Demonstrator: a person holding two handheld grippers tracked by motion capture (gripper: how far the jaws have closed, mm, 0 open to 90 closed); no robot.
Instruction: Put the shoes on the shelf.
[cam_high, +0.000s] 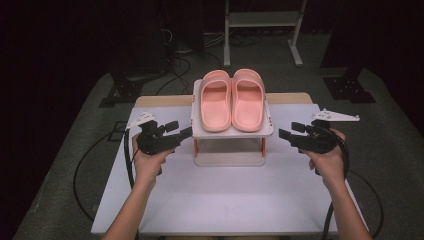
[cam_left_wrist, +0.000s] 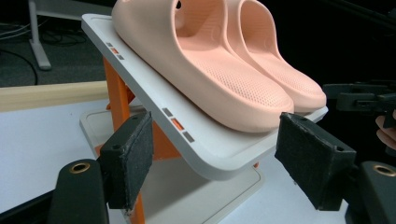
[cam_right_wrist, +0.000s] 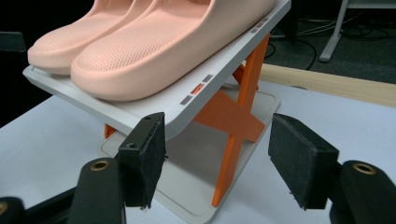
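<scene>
Dimpled pink foam-like slippers (cam_high: 232, 100) on smooth white rack (cam_high: 197, 131).

You have a white table (cam_high: 225, 195) filling the lower middle of the high view, with a pale wooden strip (cam_high: 160, 101) along its far edge. Directly on it, at centre frame, stands a small white rack (cam_high: 233, 159): a flat base plate, orange legs (cam_right_wrist: 238, 116) that seem to cross, and a top shelf. A pair of pink slippers (cam_high: 232, 100) lies side by side on that shelf.
</scene>
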